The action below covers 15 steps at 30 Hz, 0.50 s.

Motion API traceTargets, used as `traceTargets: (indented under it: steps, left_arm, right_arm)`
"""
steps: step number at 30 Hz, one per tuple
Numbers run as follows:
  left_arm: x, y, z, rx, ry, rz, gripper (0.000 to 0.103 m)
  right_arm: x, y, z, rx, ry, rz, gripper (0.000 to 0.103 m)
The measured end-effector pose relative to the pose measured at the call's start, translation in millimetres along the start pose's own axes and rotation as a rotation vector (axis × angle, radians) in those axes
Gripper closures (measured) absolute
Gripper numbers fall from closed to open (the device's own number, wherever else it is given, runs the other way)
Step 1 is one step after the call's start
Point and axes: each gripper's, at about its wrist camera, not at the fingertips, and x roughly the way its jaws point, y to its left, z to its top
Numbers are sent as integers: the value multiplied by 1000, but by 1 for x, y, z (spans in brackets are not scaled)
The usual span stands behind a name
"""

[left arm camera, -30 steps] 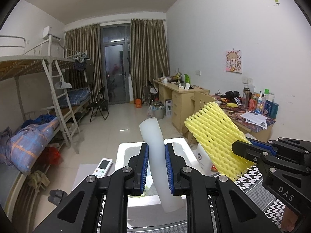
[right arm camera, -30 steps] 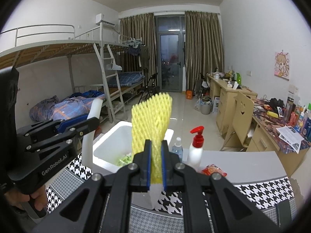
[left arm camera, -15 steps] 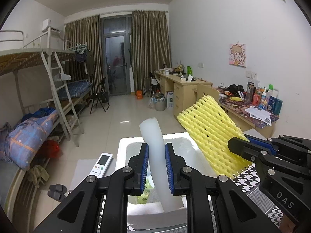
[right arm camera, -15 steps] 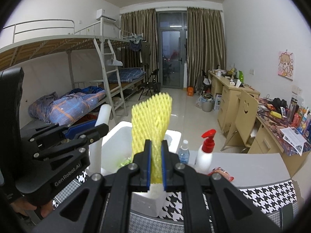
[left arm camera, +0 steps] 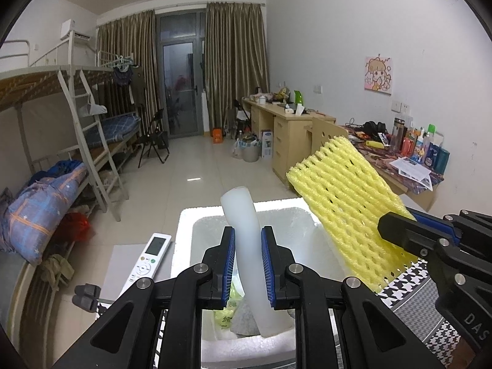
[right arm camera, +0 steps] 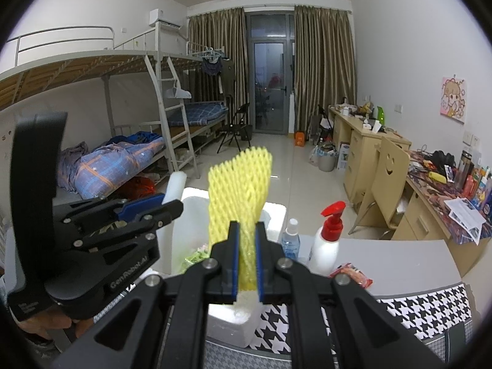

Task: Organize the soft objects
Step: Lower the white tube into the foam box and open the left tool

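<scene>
Left gripper (left arm camera: 248,264): blue-padded fingers clamped on one white foam tube (left arm camera: 246,233), gripped near mid-length. Tube runs up and slightly left past the fingertips; its lower end dips toward the white styrofoam box (left arm camera: 187,240) directly beneath and ahead. Likely held upright so it can drop in end-first.

Right gripper (right arm camera: 247,261): fingers clamped on one yellow foam mesh sleeve (right arm camera: 243,190), pinched flat at its lower end, the rest fanning upward beyond the fingertips. It hangs over the same box's near-right corner (right arm camera: 233,316). In the left view the sleeve (left arm camera: 347,203) leans in from right of the fingers, near the tube but not touching.

Below the left fingers, inside the box: crumpled yellow-green plastic bag (left arm camera: 227,310) and a grey lump, unclear what.

Judgement: both soft pieces are staged above the box for release; neither is let go yet.

Left of the left fingers, on the tabletop: one white remote control (left arm camera: 150,258). Right of the right fingers: one small clear bottle (right arm camera: 290,240), one red-topped pump bottle (right arm camera: 326,240), one red snack packet (right arm camera: 350,276); houndstooth cloth (right arm camera: 424,313) covers the tabletop's near edge.

Far: bunk beds, desks, curtained door.
</scene>
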Motion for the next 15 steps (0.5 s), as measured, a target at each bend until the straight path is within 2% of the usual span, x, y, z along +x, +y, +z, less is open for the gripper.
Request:
traceTargets:
  steps: [6, 7, 8, 10, 11, 15]
  left_arm:
    - [13, 6, 0, -3, 27, 10, 75]
    - [14, 8, 1, -6, 30, 20, 66]
    - [15, 9, 1, -8, 29, 27, 50]
    - [11, 13, 1, -19, 10, 42, 31]
    - [9, 14, 1, -22, 1, 46, 23]
    - [0, 20, 1, -31, -22, 66, 8]
  right_arm:
    - [6, -1, -1, 5, 8, -6, 92]
    - [6, -2, 0, 5, 8, -8, 92]
    - [6, -2, 0, 6, 7, -10, 92]
    - [7, -3, 1, 9, 5, -12, 92]
    - [7, -3, 1, 11, 4, -13, 92]
    - [8, -3, 2, 11, 2, -10, 92]
